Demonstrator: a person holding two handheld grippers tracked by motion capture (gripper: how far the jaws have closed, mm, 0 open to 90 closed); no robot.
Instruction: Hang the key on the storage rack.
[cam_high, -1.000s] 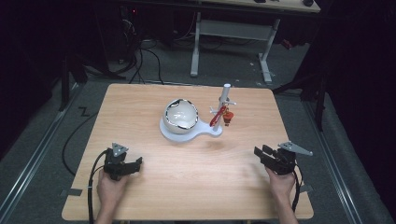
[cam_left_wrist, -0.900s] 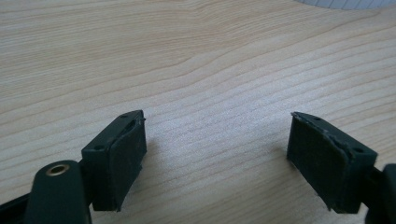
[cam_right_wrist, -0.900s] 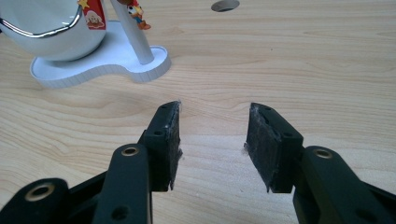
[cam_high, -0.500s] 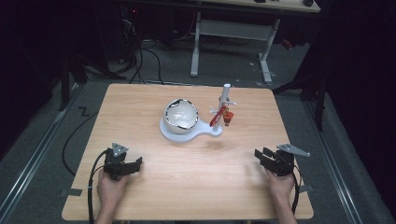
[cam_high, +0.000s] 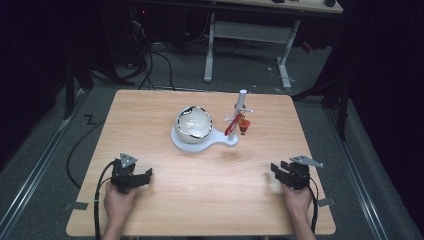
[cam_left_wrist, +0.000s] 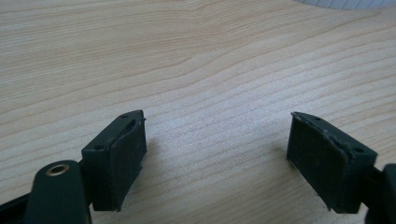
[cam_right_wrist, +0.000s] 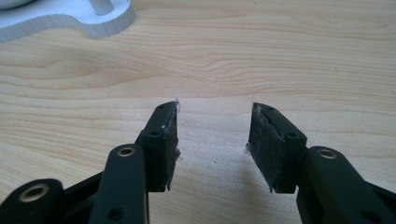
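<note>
High view: grippers apart on bare table (cam_high: 210, 175).

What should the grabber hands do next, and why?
Probably the right gripper should reach forward toward the small red thing hanging on the white stand. Both grippers rest near the table's front edge, jaws open and empty; the right one's have just been opening. The left gripper lies farther from the stand.

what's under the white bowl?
The white bowl sits on the round end of a flat white base on the table; a post with red pieces rises from the base's narrow end. The bowl hides the base beneath it.
</note>
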